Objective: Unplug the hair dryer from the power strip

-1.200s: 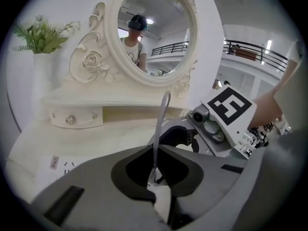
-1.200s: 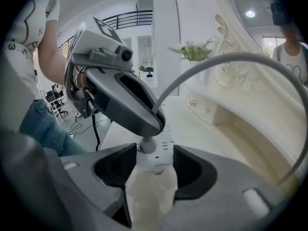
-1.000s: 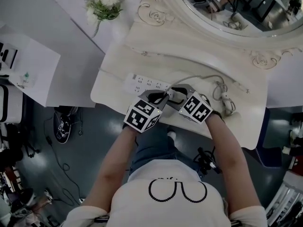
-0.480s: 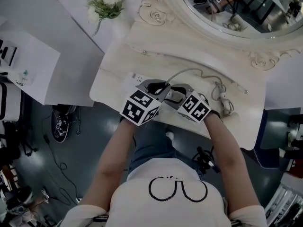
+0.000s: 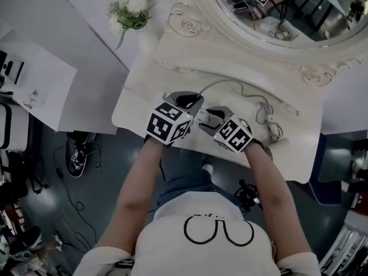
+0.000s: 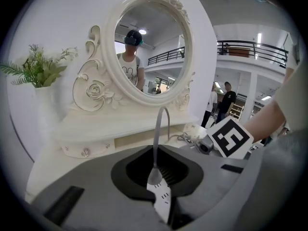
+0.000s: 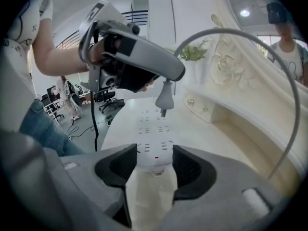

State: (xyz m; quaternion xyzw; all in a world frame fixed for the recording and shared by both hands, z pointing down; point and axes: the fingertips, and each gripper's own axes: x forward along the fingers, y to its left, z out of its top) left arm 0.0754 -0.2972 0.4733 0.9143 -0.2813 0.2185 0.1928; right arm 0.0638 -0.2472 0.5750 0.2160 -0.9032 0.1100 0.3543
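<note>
My left gripper [image 5: 192,101] is shut on the hair dryer's grey plug [image 7: 164,98]. The plug hangs just above the white power strip [image 7: 153,129], its prongs out of the sockets. In the left gripper view the plug [image 6: 154,176] sits between the closed jaws of that gripper [image 6: 157,189], and its grey cord [image 6: 159,129] rises away. The cord [image 5: 230,84] arcs over the vanity top to the hair dryer [image 5: 270,119] at the right. My right gripper [image 7: 153,170] is shut on the near end of the power strip. The left gripper hides most of the strip in the head view.
The cream vanity table [image 5: 299,148] carries a large oval mirror [image 5: 276,10] at the back. A vase of flowers [image 5: 129,10] stands at the back left. A white side table [image 5: 34,85] is on the left. Cables and shoes lie on the floor [image 5: 77,154].
My left gripper has risen and moved away from the strip with the plug in it, and now covers the strip's left part. The right gripper has stayed on the strip's end.
</note>
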